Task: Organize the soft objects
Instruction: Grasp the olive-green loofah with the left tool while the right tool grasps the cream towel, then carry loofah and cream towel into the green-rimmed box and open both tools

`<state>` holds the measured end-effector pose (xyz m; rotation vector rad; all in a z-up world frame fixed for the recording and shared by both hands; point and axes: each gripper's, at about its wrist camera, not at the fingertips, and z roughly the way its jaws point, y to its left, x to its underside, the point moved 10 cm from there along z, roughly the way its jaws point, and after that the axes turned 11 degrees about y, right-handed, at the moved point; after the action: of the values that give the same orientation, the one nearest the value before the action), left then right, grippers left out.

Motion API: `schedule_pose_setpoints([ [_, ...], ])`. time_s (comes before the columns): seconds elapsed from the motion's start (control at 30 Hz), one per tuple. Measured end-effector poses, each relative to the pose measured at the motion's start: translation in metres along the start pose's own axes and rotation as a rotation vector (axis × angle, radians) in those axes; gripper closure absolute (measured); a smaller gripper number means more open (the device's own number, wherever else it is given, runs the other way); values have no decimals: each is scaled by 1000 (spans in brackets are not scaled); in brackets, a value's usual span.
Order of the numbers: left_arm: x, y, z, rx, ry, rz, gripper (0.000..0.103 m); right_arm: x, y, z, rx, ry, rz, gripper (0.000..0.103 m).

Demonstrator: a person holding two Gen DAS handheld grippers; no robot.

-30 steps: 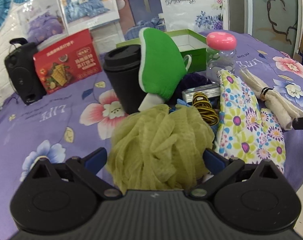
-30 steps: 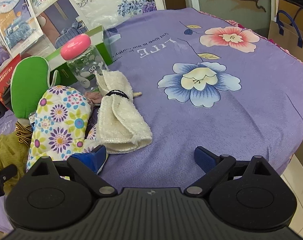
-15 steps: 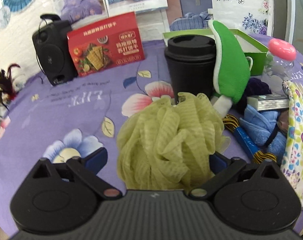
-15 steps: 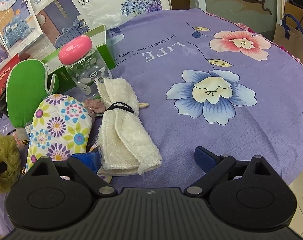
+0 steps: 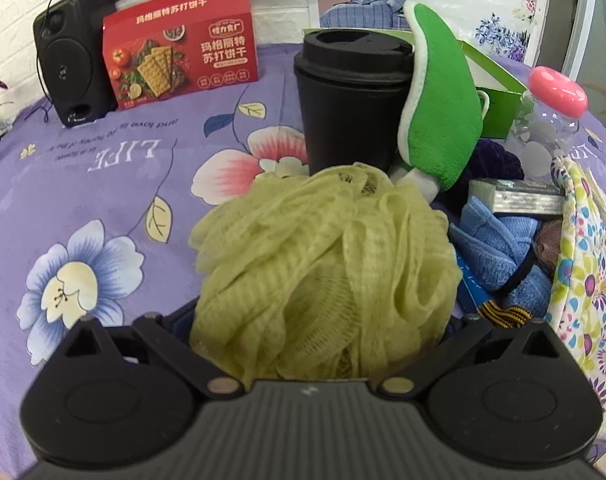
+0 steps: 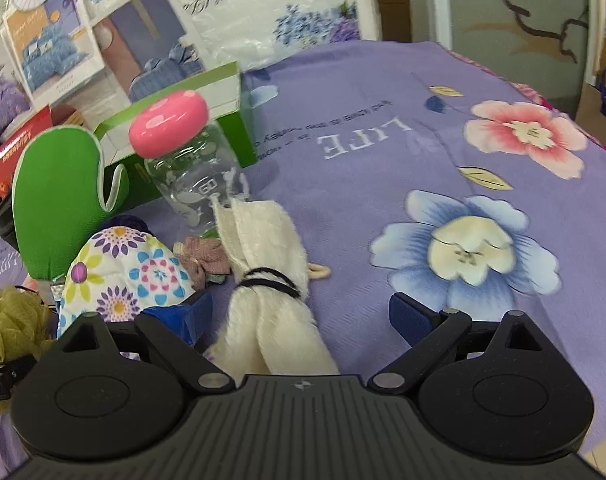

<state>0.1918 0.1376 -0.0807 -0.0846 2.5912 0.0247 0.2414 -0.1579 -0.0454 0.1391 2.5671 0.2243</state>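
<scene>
Right now the left hand-held gripper (image 5: 323,320) is clamped on 1 yellow-green loofah (image 5: 327,264), which bulges up btwn its fingers, w/ the purple floral tabletop (image 5: 103,184) below. Right hand-held gripper (image 6: 299,316) is spread wide, nothing gripped; 1 cream towel roll (image 6: 267,280), bound w/ a black band, lies on the tabletop btwn its fingers, nearer the left one.

Counts — 1 green mitt (image 5: 439,120), 1 floral mitt (image 6: 123,276), 1 clear jar (image 6: 195,188) w/ pink lid, 1 green box (image 6: 223,92). These 4 show in both views.

Left view only: 1 black cup (image 5: 351,100) w/ the green mitt leaning on it, 1 speaker (image 5: 71,68), 1 blue towel (image 5: 499,252), 1 dark purple knit item (image 5: 497,160) and 1 small silvery box (image 5: 515,198). The red cracker box (image 5: 183,64) shows whole here, only a corner in the right view.

Right view only: the towel roll, 1 pinkish scrunchie (image 6: 207,260) btwn floral mitt and roll, 1 brown paper bag (image 6: 601,100) at far right. The loofah appears at its left edge, just beside the floral mitt.
</scene>
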Motion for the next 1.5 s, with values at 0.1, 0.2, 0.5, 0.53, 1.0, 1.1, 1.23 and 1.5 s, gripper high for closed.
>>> schedule_pose_setpoints([
  [0.1, 0, 0, 1, 5, 5, -4, 0, -3, 4, 22, 66, 60, -66, 21],
  [0.2, -1, 0, 1, 7, 8, 4, 0, -5, -14, 27, 162, 58, -97, 21],
  [0.5, -4, -2, 5, 7, 8, 27, 0, 4, -26, 31, 213, -42, -125, 18],
  [0.53, -3, -1, 5, 12, 9, 24, 0, 3, -28, 31, 197, -43, -122, 18],
  [1.0, -1, 15, -44, 75, -40, -58, 42, 15, -22, -16, -5, -149, -128, 91],
  [1.1, -6, 27, -66, 107, -58, -104, 41, 12, -18, -44, -49, -213, -119, 91],
  [1.23, -24, 42, -93, 109, -104, -148, 39, -6, -2, -77, -66, -299, -156, 90],
  [1.5, -135, 36, -120, 74, -231, -104, 37, -117, 63, -71, -110, -373, -300, 90],
])
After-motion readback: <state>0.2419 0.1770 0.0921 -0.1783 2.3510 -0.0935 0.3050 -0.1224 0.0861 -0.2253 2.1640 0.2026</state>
